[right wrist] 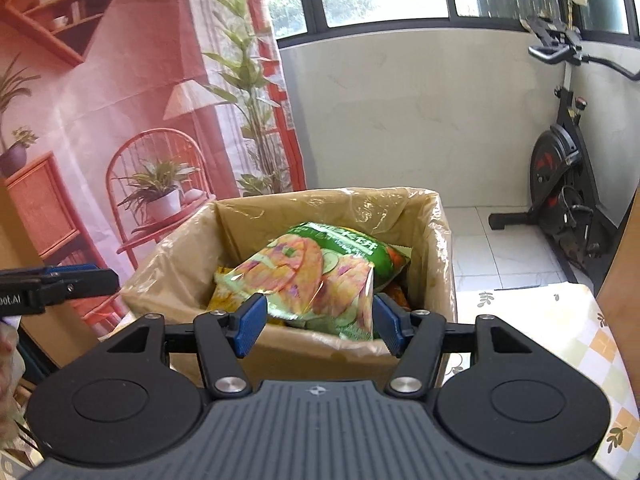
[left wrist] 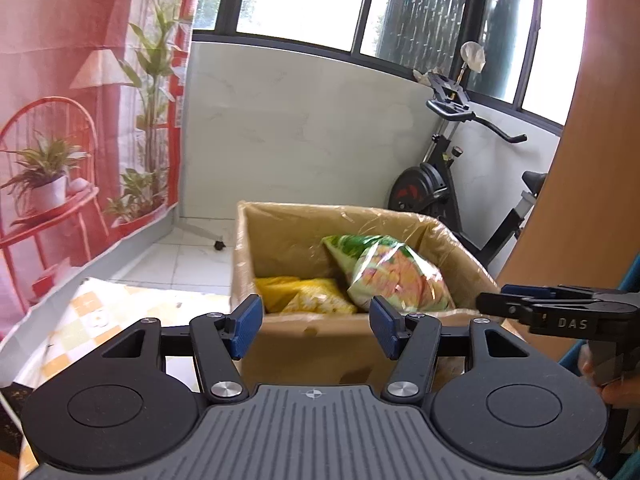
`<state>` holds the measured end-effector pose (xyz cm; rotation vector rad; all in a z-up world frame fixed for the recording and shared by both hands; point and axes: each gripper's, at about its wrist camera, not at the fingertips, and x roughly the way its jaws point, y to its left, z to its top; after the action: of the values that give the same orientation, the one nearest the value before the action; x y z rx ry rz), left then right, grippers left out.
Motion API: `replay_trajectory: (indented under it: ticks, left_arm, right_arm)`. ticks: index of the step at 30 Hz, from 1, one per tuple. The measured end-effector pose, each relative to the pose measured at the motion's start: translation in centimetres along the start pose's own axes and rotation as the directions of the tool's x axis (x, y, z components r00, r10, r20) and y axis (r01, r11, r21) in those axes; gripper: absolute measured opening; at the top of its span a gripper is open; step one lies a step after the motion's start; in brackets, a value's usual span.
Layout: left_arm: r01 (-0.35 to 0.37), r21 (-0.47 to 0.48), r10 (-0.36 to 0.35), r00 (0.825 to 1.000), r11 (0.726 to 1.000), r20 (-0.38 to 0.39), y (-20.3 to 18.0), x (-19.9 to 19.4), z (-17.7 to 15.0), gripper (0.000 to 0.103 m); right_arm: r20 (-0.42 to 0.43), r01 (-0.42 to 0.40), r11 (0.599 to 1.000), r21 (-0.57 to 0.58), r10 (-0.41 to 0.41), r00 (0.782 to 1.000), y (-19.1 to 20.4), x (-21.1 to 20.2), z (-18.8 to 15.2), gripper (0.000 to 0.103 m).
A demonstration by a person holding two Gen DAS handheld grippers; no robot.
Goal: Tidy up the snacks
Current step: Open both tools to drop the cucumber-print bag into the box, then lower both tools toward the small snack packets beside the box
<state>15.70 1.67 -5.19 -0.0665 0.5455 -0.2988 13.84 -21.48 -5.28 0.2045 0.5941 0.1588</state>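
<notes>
Both grippers, left gripper (left wrist: 316, 328) and right gripper (right wrist: 318, 326), have black linkage arms, silver pivot screws, ribbed blue fingertip pads (left wrist: 246, 326) and a grey grooved body. White "DAS" lettering marks the tool at right of the left view.

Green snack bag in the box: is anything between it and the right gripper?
Nothing visible. The right gripper, jaws open, faces the green snack bag, which lies on top in the cardboard box; only the box's near rim lies below.
</notes>
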Motion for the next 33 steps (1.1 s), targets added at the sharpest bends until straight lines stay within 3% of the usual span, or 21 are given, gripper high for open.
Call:
replay_trajectory:
  ticks: [6, 13, 18, 24, 31, 33]
  left_arm:
    - [-0.001, 0.003, 0.001, 1.000, 1.000, -0.006, 1.4, -2.7, -2.3, 0.064]
    - [0.002, -0.018, -0.003, 0.998, 1.000, -0.067, 2.9, -2.8, -6.7, 0.064]
    - [0.018, -0.077, -0.028, 0.991, 0.997, -0.131, 3.7, -1.7, -10.2, 0.063]
    - [-0.004, -0.067, -0.010, 0.977, 0.998, -0.211, 3.8, -0.8, -14.1, 0.063]
    - [-0.001, -0.060, -0.014, 0.967, 0.998, -0.255, 3.7, 0.2, -16.4, 0.062]
    - [0.004, -0.065, -0.021, 0.965, 0.998, -0.261, 3.7, 0.4, -16.7, 0.057]
  right_arm:
    - [0.032, -0.029, 0.999, -0.029, 0.030, 0.999, 1.0, -2.2, -2.6, 0.062]
    - [0.014, -0.041, 0.999, -0.014, 0.041, 0.999, 1.9, -2.3, -6.9, 0.062]
    - [-0.032, -0.049, 0.999, -0.017, 0.049, 0.998, 2.8, -1.5, -10.1, 0.062]
    - [-0.113, -0.084, 0.996, -0.005, 0.082, 0.990, 4.1, 0.3, -13.4, 0.062]
    - [-0.209, -0.130, 0.991, -0.013, 0.124, 0.970, 5.7, 2.3, -16.3, 0.059]
    - [-0.236, -0.143, 0.990, -0.017, 0.135, 0.962, 6.2, 2.9, -17.1, 0.057]
